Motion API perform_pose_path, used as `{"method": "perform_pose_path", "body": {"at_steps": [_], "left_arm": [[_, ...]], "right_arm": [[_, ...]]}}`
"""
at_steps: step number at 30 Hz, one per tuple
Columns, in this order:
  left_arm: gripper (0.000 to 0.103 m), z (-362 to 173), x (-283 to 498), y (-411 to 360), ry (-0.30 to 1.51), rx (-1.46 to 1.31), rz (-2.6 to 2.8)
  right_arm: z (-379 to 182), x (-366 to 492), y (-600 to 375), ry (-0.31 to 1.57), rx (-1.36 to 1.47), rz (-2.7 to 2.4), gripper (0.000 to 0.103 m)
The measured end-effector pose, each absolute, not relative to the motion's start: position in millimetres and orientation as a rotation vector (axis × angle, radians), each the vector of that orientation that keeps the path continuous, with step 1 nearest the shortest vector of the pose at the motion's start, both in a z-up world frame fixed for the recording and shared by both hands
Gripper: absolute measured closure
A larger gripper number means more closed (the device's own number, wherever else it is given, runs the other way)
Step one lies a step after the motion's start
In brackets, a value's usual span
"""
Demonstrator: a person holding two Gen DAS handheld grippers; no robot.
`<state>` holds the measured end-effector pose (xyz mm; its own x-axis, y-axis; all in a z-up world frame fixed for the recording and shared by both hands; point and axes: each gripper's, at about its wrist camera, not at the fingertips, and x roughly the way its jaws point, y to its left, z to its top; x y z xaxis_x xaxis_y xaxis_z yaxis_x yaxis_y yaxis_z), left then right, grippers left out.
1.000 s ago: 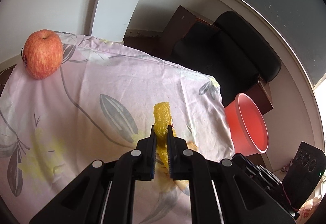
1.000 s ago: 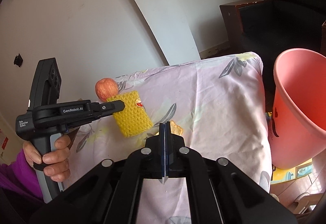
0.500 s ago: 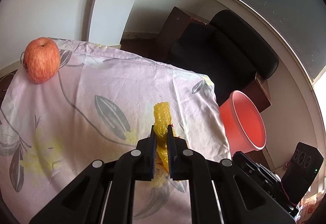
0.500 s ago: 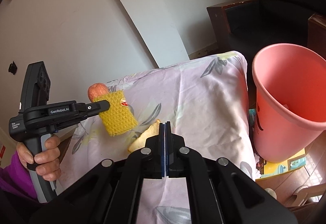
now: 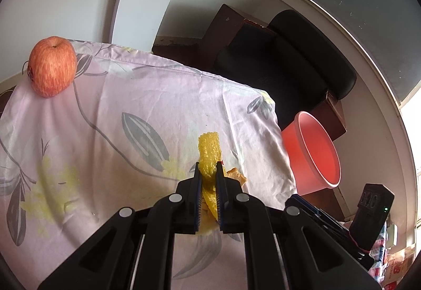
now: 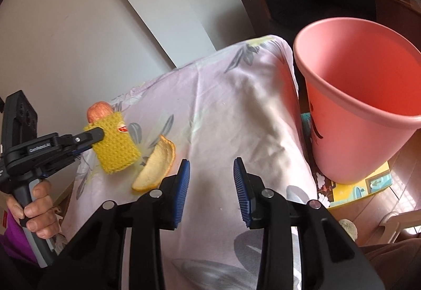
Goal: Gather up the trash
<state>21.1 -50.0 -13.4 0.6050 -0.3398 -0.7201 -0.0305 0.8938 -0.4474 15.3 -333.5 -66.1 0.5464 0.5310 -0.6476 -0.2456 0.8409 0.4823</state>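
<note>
- Nearest, right gripper (image 6: 210,174): jaws apart, holding nothing, above the floral tablecloth (image 6: 236,95).
- Left gripper (image 5: 209,176): clamped on a yellow foam net (image 5: 209,151), above the cloth.
- Peel (image 6: 158,166): lying on the cloth beside the net.
- Pink bin (image 6: 368,95): beyond the table's edge.
- Apple (image 5: 51,70): far corner.
</note>
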Motion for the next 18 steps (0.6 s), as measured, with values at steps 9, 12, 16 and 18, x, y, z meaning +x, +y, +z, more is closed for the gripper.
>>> {"method": "perform_pose_path", "body": {"at_steps": [9,12,16,18], "left_arm": [[0.095,-19,20,-42,0.913,-0.475,-0.196],[0.095,-18,17,-39,0.906,-0.484,-0.201],[0.095,-16,15,-35,0.897,-0.491,-0.200],[0.095,-16,15,-33,0.895,-0.493,-0.197]], "right_arm": [[-70,34,-292,0.936,0.261,0.522,0.068],[-62,47,-272,0.927,0.206,0.558,0.068],[-64,64,-251,0.942,0.162,0.599,0.068],[-70,70,-244,0.963,0.153,0.618,0.068]]}}
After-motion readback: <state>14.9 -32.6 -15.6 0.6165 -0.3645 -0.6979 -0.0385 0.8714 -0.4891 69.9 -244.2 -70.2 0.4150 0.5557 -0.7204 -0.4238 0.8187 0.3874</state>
